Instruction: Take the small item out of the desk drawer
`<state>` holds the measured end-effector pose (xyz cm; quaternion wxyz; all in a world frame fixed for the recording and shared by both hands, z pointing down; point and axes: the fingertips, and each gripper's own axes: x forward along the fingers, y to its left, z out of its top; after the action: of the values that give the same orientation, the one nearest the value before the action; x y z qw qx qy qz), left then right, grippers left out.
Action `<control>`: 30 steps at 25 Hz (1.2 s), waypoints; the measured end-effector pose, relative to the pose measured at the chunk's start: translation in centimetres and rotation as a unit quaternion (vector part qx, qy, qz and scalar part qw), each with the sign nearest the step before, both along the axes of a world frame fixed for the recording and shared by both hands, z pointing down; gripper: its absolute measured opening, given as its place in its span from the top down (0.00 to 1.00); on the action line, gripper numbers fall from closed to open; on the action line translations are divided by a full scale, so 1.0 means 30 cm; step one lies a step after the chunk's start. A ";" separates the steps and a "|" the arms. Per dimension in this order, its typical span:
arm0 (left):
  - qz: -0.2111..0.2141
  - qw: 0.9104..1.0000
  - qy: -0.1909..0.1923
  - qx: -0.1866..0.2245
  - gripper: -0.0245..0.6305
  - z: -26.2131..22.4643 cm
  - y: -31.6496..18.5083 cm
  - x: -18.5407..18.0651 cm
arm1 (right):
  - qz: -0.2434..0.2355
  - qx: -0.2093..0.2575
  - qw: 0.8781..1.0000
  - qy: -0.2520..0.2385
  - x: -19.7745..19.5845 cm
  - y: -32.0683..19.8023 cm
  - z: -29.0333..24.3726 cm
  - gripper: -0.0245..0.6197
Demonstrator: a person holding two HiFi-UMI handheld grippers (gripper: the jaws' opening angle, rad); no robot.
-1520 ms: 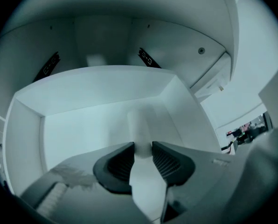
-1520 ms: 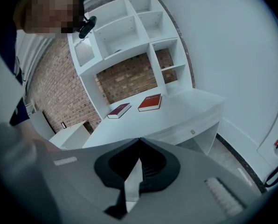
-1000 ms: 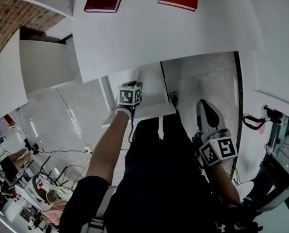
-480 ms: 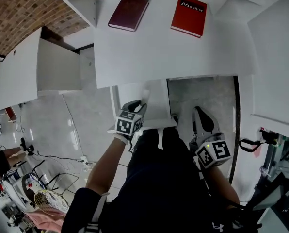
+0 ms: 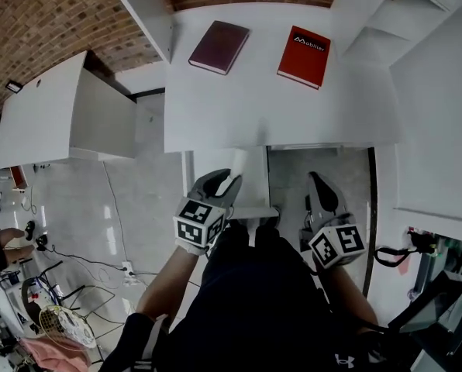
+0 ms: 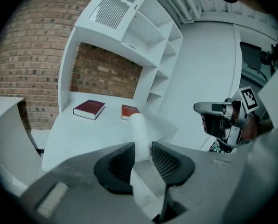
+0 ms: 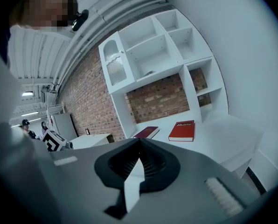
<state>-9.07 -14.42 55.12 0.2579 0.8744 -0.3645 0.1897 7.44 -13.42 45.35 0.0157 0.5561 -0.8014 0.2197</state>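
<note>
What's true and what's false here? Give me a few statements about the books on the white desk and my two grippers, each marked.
1. A flat maroon book and a flat red book lie on the white desk top. True.
2. In the head view the red book lies left of the maroon book. False: it lies to its right.
3. The right gripper has its jaws wide apart. False: they are together, with nothing between.
4. The left gripper has a white rounded piece between its jaws. True.
</note>
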 end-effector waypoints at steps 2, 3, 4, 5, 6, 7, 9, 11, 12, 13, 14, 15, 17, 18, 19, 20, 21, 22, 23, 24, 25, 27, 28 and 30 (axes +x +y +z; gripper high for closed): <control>-0.001 1.000 0.004 0.028 0.77 -0.070 -0.004 0.001 | -0.002 0.009 1.000 -0.001 -0.003 -0.005 -0.026 0.96; -0.002 0.999 0.007 0.040 0.77 -0.104 -0.004 0.003 | -0.003 0.013 1.000 -0.001 -0.005 -0.006 -0.038 0.96; -0.004 0.999 0.013 0.051 0.77 -0.138 -0.002 0.004 | -0.004 0.017 1.000 -0.002 -0.007 -0.008 -0.049 0.96; -0.007 0.998 0.022 0.061 0.77 -0.172 0.000 0.006 | -0.004 0.022 1.000 -0.003 -0.008 -0.010 -0.061 0.96; -0.011 0.997 0.031 0.071 0.77 -0.208 0.001 0.009 | -0.004 0.027 1.000 -0.005 -0.007 -0.015 -0.074 0.96; -0.016 0.996 0.041 0.080 0.77 -0.243 0.000 0.011 | -0.003 0.032 0.999 -0.007 -0.006 -0.022 -0.089 0.96; -0.022 0.993 0.057 0.099 0.77 -0.310 -0.001 0.014 | -0.003 0.044 0.999 -0.009 -0.004 -0.035 -0.124 0.96; -0.023 0.991 0.063 0.117 0.77 -0.363 0.002 0.016 | -0.004 0.056 0.998 -0.011 -0.003 -0.042 -0.156 0.96; -0.023 0.990 0.064 0.127 0.77 -0.390 0.003 0.017 | -0.005 0.061 0.998 -0.012 -0.002 -0.045 -0.170 0.96; -0.023 0.988 0.066 0.135 0.77 -0.419 0.003 0.019 | -0.005 0.065 0.998 -0.012 -0.001 -0.047 -0.183 0.96; -0.025 0.987 0.069 0.144 0.77 -0.451 0.002 0.021 | -0.005 0.070 0.997 -0.012 0.000 -0.051 -0.195 0.96; -0.026 0.985 0.072 0.153 0.77 -0.481 0.000 0.022 | -0.005 0.074 0.997 -0.013 0.001 -0.054 -0.208 0.96; -0.028 0.982 0.077 0.171 0.77 -0.534 -0.003 0.021 | -0.003 0.083 0.996 -0.014 0.004 -0.060 -0.231 0.96; -0.028 0.980 0.080 0.178 0.77 -0.557 -0.002 0.022 | -0.003 0.087 0.996 -0.014 0.007 -0.062 -0.242 0.96; -0.028 0.979 0.082 0.183 0.77 -0.576 0.001 0.024 | -0.002 0.092 0.996 -0.014 0.011 -0.062 -0.254 0.96; -0.026 0.979 0.083 0.186 0.77 -0.592 0.005 0.027 | -0.001 0.097 0.995 -0.013 0.016 -0.062 -0.266 0.96; -0.024 0.978 0.083 0.188 0.77 -0.606 0.010 0.030 | 0.000 0.102 0.995 -0.011 0.021 -0.063 -0.279 0.96; -0.023 0.977 0.082 0.193 0.77 -0.620 0.013 0.032 | 0.001 0.107 0.994 -0.009 0.026 -0.065 -0.292 0.96; -0.023 0.977 0.081 0.199 0.77 -0.634 0.015 0.033 | 0.002 0.112 0.994 -0.008 0.031 -0.067 -0.305 0.96; -0.023 0.976 0.079 0.201 0.77 -0.646 0.018 0.036 | 0.004 0.118 0.993 -0.006 0.035 -0.069 -0.317 0.96; -0.023 0.976 0.079 0.203 0.77 -0.658 0.021 0.039 | 0.005 0.123 0.992 -0.004 0.039 -0.070 -0.329 0.96; -0.022 0.974 0.078 0.211 0.77 -0.679 0.027 0.044 | 0.007 0.132 0.991 -0.002 0.044 -0.070 -0.350 0.96; -0.025 0.974 0.077 0.213 0.77 -0.690 0.029 0.043 | 0.008 0.136 0.991 -0.002 0.046 -0.069 -0.360 0.96; -0.034 0.971 0.083 0.221 0.77 -0.710 0.031 0.039 | 0.010 0.142 0.990 -0.002 0.048 -0.066 -0.377 0.96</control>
<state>-7.89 -13.50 33.81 0.0943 0.9095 -0.4042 0.0227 8.89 -15.40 34.05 -0.0677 0.5602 -0.8189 0.1048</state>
